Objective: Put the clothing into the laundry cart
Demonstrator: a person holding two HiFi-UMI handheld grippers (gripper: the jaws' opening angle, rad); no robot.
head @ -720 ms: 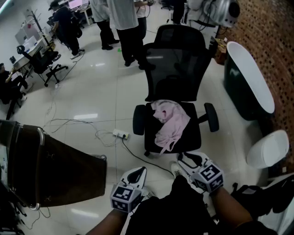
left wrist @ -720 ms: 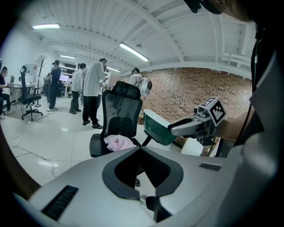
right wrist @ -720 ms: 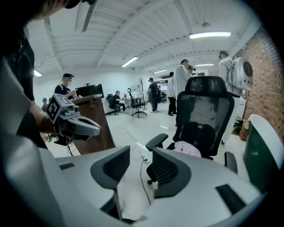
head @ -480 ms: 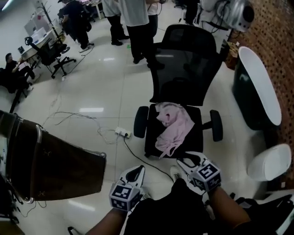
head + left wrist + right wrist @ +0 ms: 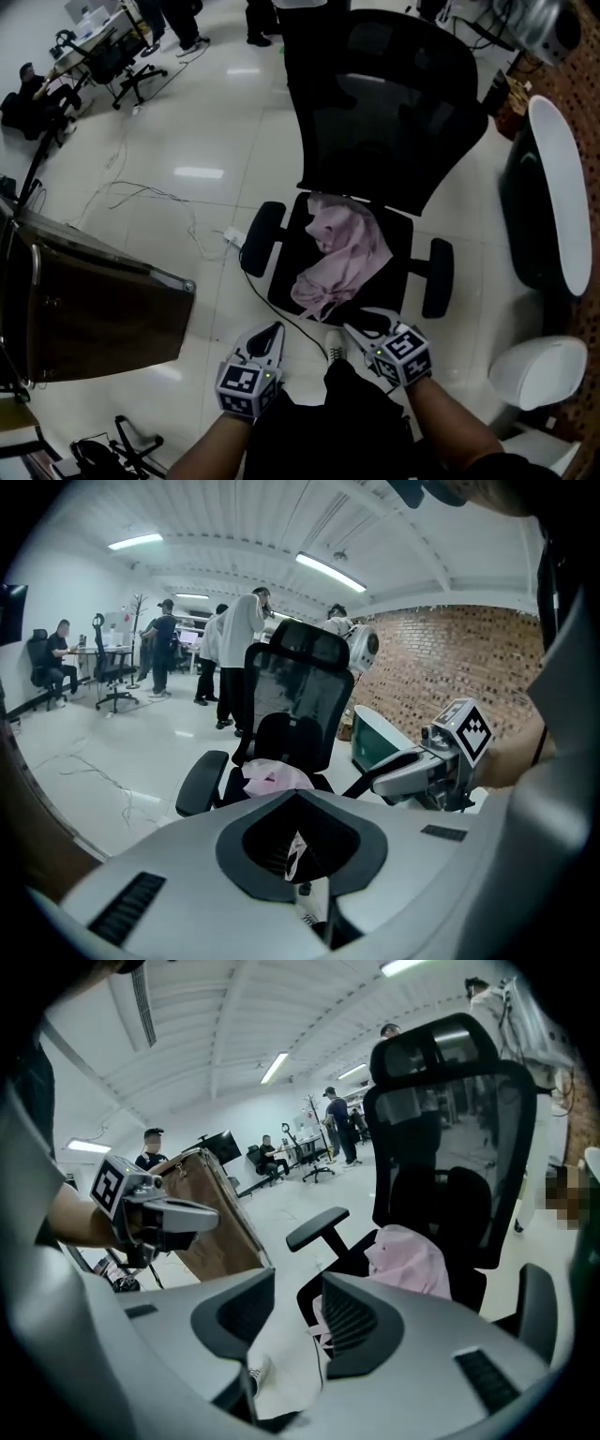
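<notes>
The pink garment [image 5: 339, 255] lies crumpled on the seat of the black office chair [image 5: 384, 103], straight ahead. Its far part is bunched against the backrest. Its near part trails toward the front left edge of the seat, where a thin fold or strap hangs over the lip. The brown laundry cart [image 5: 94, 300] stands well apart on the left, its open top framed in metal tube.

Neither tool has the garment yet. The left tool [image 5: 265, 339] is held low near the person's body with its tips together and nothing between them. The right tool [image 5: 361, 325] hovers just short of the seat's near edge. Its jaws stand apart, and only the floor and the chair show through the gap.

The garment looks like thin, soft cloth. It is probably very light and limp, with no stiffness to keep its shape once lifted. It should sag and swing, and loose ends may drag or catch on the chair's armrests.

A pinch on a single thin layer or on the dangling strap could slip. A better hold is probably the thick bunched fold in the middle of the heap, where several layers stack. Lifting it high enough to clear the seat and the cart's rim seems wise. It is in no way fragile, so a firm squeeze does no harm.
</notes>
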